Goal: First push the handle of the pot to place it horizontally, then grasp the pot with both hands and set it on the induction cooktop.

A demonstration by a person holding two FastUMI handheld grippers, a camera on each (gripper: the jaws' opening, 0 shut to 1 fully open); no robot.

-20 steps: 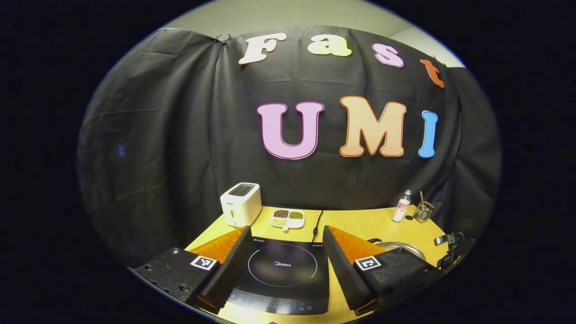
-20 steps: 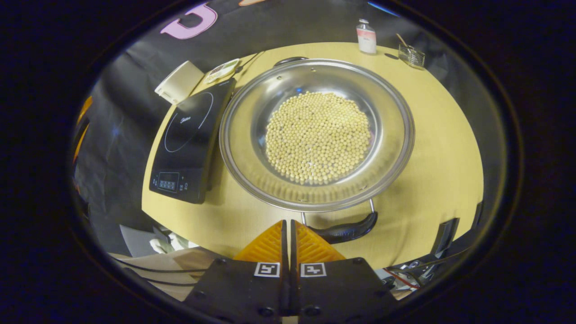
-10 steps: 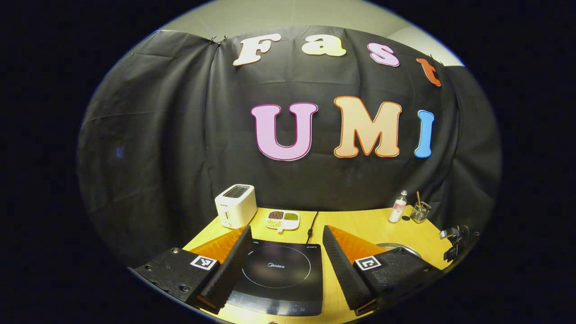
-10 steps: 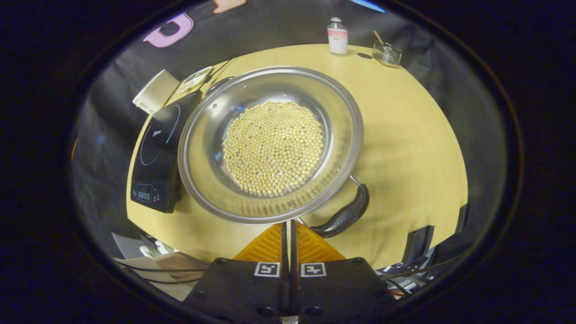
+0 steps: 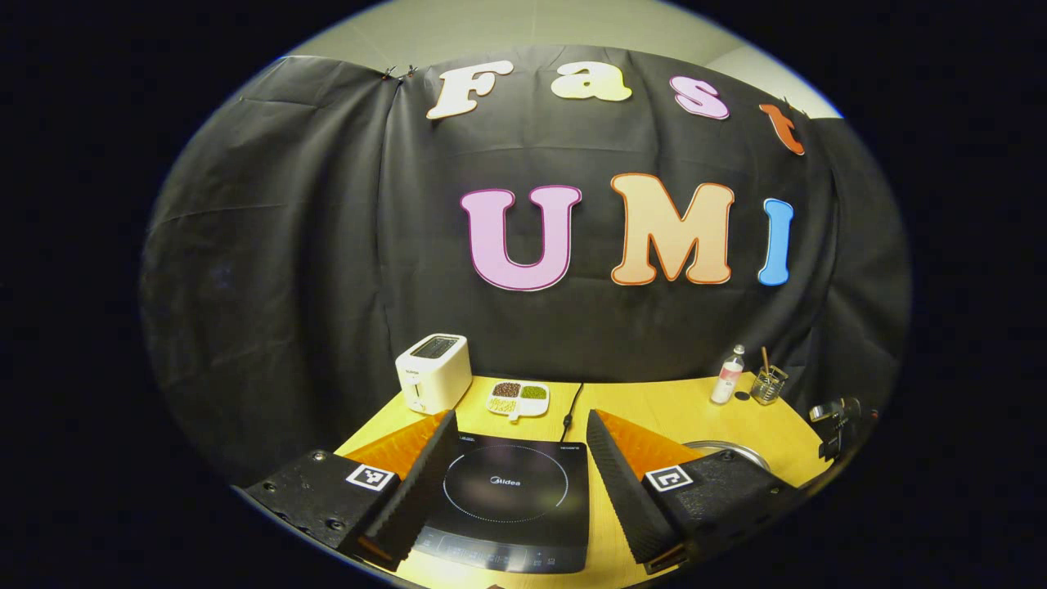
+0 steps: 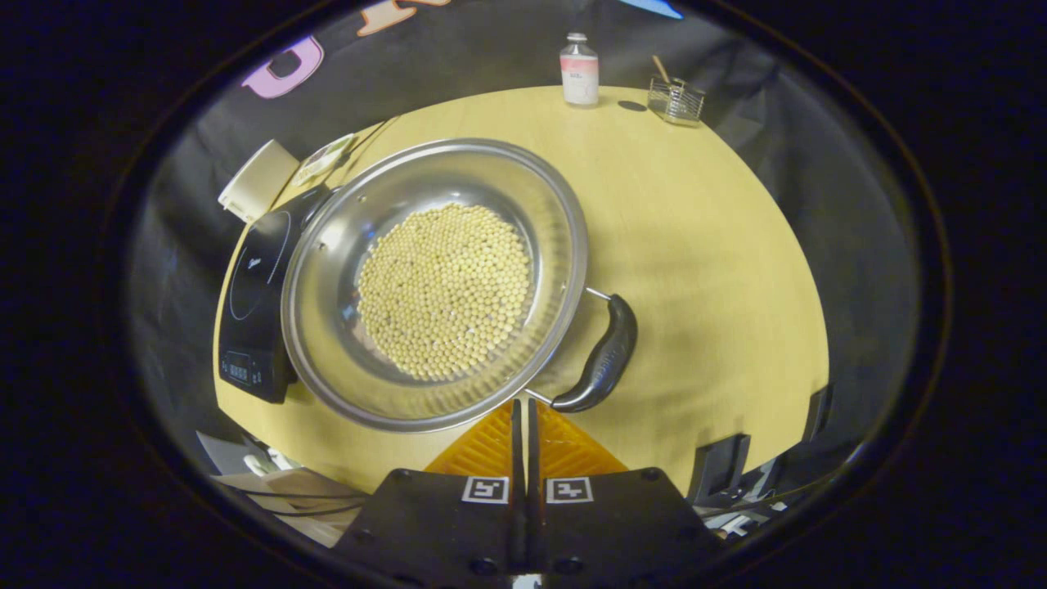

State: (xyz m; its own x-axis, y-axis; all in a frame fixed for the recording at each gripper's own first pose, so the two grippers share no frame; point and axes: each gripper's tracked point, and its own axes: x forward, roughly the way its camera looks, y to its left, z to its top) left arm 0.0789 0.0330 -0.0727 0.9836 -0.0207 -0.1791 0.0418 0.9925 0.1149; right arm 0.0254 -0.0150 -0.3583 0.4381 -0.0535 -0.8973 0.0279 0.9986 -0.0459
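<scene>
Right gripper view: pot [image 6: 327, 245] rim against cooktop [image 6: 249, 303]

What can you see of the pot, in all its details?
The pot is a wide, shallow, shiny metal pan holding a layer of pale round beans. It stands on the wooden table, its far-left rim over the induction cooktop. A black curved handle on wire brackets faces the shut right gripper, beside its tips.
</scene>
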